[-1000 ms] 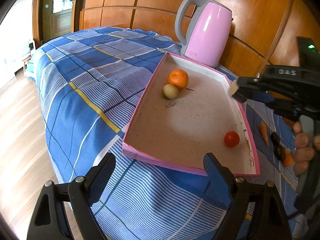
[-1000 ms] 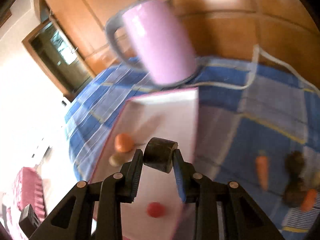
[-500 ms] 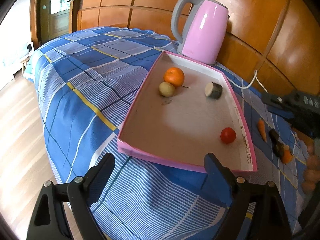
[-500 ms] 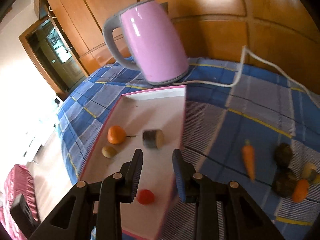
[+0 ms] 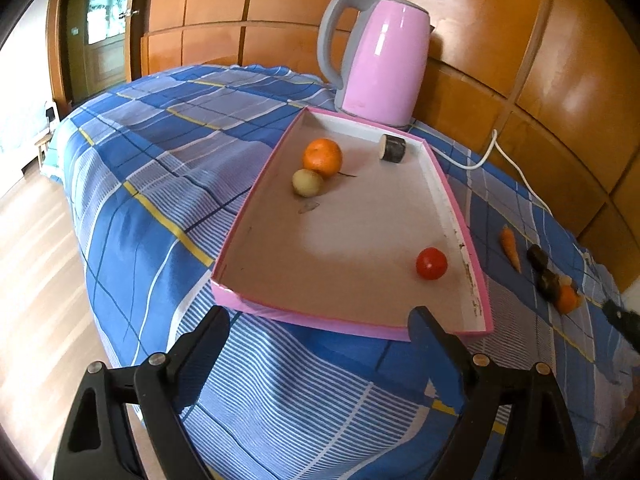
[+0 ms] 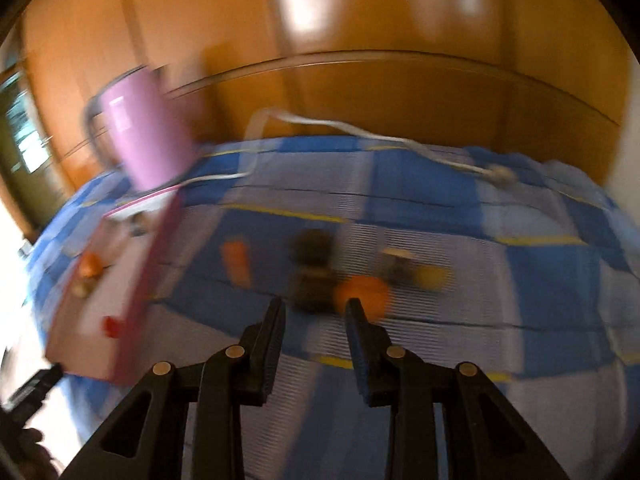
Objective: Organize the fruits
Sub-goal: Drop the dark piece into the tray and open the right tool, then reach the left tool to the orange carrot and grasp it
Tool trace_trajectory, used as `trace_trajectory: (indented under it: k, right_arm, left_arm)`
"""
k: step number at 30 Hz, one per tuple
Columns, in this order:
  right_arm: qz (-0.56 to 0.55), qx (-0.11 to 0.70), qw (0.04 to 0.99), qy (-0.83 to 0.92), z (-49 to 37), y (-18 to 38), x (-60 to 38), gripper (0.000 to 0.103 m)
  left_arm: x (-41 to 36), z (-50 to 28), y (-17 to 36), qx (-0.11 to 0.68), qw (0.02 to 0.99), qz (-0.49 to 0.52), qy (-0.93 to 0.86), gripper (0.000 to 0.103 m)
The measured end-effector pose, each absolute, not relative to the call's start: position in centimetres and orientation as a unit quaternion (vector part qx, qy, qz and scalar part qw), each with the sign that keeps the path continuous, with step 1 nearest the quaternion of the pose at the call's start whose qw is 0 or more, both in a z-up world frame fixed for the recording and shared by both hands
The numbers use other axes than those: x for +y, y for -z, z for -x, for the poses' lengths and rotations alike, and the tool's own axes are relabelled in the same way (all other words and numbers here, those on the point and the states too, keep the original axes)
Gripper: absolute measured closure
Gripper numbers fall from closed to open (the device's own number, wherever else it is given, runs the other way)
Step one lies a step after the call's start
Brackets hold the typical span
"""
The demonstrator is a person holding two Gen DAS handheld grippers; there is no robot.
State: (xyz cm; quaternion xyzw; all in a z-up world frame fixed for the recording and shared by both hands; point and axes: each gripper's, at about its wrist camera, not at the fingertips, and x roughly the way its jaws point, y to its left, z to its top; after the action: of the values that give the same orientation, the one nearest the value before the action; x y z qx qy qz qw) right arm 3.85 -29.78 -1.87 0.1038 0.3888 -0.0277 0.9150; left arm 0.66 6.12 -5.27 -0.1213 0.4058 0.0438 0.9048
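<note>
While the left tongs hang spread wide and empty over the near edge of the checked cloth, a pink tray lies ahead of them on the tabletop with four things inside. An orange sits toward the far left of the tray, touching a small yellowish fruit just nearer. A short dark cylinder with a pale cut end lies on its side in the far right corner, against the far wall. A red tomato rests alone near the right wall, well apart from the others. A pink kettle stands just beyond the tray's far edge, its white cord trailing right across the cloth. To the right of the tray, outside it, lie a carrot, two dark lumps and an orange piece in a loose line. In the right wrist view everything is smeared by motion blur. The right tongs are parted with nothing between them, and they hover over the cloth just short of the dark lumps and a round orange thing, with the carrot to the left and a yellowish blur to the right; what that last one is cannot be told.
</note>
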Motion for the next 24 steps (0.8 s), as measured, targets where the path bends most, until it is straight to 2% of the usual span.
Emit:
trace_trajectory:
  k: [7, 13, 19, 22, 24]
  right_arm:
    - [-0.147, 0.381, 0.889, 0.207, 0.7, 4.1, -40.6, 0.07]
    - [-0.226, 0.372, 0.821, 0.37, 6.0, 7.4, -48.8, 0.07]
    - [-0.24, 0.371, 0.792, 0.422, 6.6, 9.5, -50.8, 0.069]
    - [-0.216, 0.367, 0.798, 0.427, 6.0, 9.8, -50.6, 0.064]
    - [-0.214, 0.366, 0.799, 0.426, 5.9, 9.9, -50.6, 0.061]
  left_arm:
    - [4.4, -0.7, 3.9, 0.398, 0.911, 0.104, -0.021, 0.012]
    - [2.4, -1.5, 2.4, 0.393, 0.916, 0.082, 0.015, 0.012]
    - [-0.4, -2.7, 1.0, 0.395, 0.915, 0.06, 0.061, 0.013]
    - [-2.0, -3.8, 0.3, 0.398, 0.911, 0.053, 0.088, 0.019]
    - [-3.5, -4.8, -0.1, 0.404, 0.907, 0.048, 0.11, 0.028]
